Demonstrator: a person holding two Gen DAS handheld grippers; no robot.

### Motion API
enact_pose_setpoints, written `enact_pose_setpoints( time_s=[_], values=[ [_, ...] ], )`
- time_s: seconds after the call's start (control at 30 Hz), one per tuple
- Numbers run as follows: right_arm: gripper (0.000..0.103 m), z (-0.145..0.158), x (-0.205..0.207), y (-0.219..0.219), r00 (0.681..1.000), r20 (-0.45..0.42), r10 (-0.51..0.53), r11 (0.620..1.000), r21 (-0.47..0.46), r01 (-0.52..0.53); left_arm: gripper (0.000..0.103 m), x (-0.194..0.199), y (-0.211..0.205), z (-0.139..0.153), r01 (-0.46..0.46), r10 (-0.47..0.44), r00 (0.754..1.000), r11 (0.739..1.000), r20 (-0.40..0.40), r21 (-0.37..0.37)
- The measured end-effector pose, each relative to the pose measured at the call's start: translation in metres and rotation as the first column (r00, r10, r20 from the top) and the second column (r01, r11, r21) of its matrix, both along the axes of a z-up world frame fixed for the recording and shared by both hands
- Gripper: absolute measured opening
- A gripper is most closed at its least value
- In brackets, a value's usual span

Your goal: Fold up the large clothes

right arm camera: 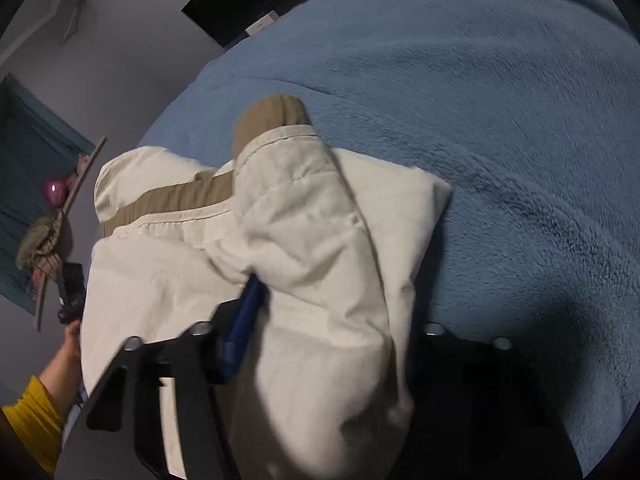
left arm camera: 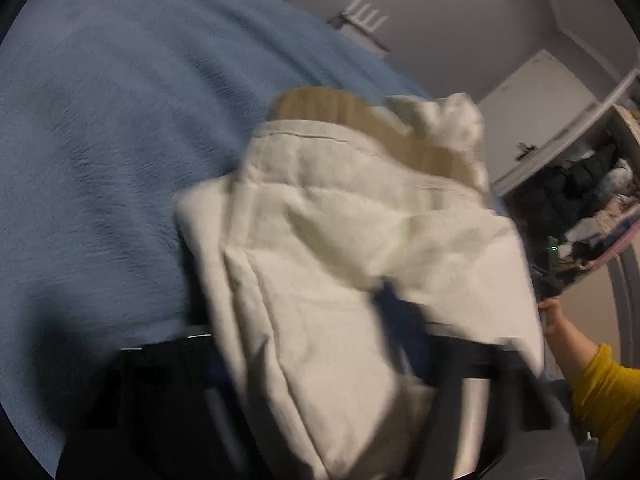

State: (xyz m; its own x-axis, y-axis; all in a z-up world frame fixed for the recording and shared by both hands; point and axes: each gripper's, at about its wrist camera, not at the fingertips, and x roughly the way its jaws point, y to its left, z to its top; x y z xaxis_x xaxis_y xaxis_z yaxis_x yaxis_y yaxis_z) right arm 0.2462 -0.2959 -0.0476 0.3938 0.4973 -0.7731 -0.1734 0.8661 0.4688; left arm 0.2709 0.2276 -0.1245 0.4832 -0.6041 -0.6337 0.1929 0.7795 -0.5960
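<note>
A cream garment [left arm camera: 340, 248] with a tan inner band [left arm camera: 320, 106] is bunched and held up over a blue fleece blanket [left arm camera: 120, 120]. My left gripper [left arm camera: 320, 352] is shut on its cloth; one blue finger [left arm camera: 396, 312] shows against the fabric, the other is hidden under it. In the right wrist view the same cream garment [right arm camera: 280, 240] drapes over my right gripper [right arm camera: 324, 304], which is shut on it; one blue finger [right arm camera: 244, 320] shows at the left, the other is covered. The tan band [right arm camera: 180, 196] shows at the garment's top.
The blue blanket [right arm camera: 480, 120] covers the bed on the right. A shelf with dark and light clothes [left arm camera: 580, 200] stands at the right. A person's hand and yellow sleeve [left arm camera: 592, 384] show at the lower right. A wall hook rack with items [right arm camera: 52, 216] hangs at the left.
</note>
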Motion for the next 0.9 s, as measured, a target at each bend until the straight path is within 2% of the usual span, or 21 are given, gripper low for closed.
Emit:
enact_pose_setpoints(
  time_s=[0.03, 0.07, 0.13, 0.27, 0.47, 0.63, 0.73, 0.83, 0.9],
  values=[
    [0.028, 0.003, -0.003, 0.002, 1.000, 0.019, 0.006, 1.000, -0.005, -0.006, 0.029, -0.003, -0.002, 0.005, 0.007, -0.008, 1.000, 1.000, 0.016, 0.009],
    [0.025, 0.010, -0.008, 0.005, 0.999, 0.049, 0.017, 1.000, -0.026, -0.016, 0.022, -0.006, -0.006, 0.010, 0.019, -0.020, 0.999, 0.999, 0.032, 0.028],
    [0.015, 0.022, -0.018, 0.011, 0.995, 0.095, 0.034, 0.997, -0.075, -0.027, 0.017, -0.013, -0.016, 0.023, 0.018, -0.024, 0.998, 0.995, 0.060, 0.097],
    [0.010, 0.063, -0.047, 0.029, 0.968, 0.239, 0.079, 0.983, -0.182, -0.035, 0.012, -0.028, -0.031, 0.048, 0.019, -0.038, 0.992, 0.988, 0.120, 0.151],
    [0.008, 0.115, -0.095, 0.016, 0.938, 0.338, 0.073, 0.987, -0.160, -0.019, 0.011, -0.057, -0.041, 0.092, 0.072, -0.094, 0.974, 0.991, 0.207, 0.110],
    [0.008, 0.148, -0.122, -0.026, 0.943, 0.334, 0.007, 0.995, -0.094, 0.026, 0.011, -0.073, -0.068, 0.114, 0.163, -0.175, 0.958, 0.984, 0.228, 0.071],
    [0.008, 0.156, -0.131, -0.053, 0.946, 0.324, -0.023, 0.992, -0.106, 0.061, 0.012, -0.072, -0.085, 0.111, 0.218, -0.227, 0.950, 0.974, 0.216, 0.065],
    [0.008, 0.129, -0.124, -0.072, 0.963, 0.251, -0.093, 0.991, -0.071, 0.114, 0.012, -0.052, -0.094, 0.082, 0.208, -0.217, 0.966, 0.975, 0.142, 0.072],
    [0.008, 0.097, -0.113, -0.075, 0.974, 0.192, -0.117, 0.986, -0.098, 0.138, 0.013, -0.034, -0.103, 0.060, 0.178, -0.187, 0.979, 0.979, 0.086, 0.101]
  ],
)
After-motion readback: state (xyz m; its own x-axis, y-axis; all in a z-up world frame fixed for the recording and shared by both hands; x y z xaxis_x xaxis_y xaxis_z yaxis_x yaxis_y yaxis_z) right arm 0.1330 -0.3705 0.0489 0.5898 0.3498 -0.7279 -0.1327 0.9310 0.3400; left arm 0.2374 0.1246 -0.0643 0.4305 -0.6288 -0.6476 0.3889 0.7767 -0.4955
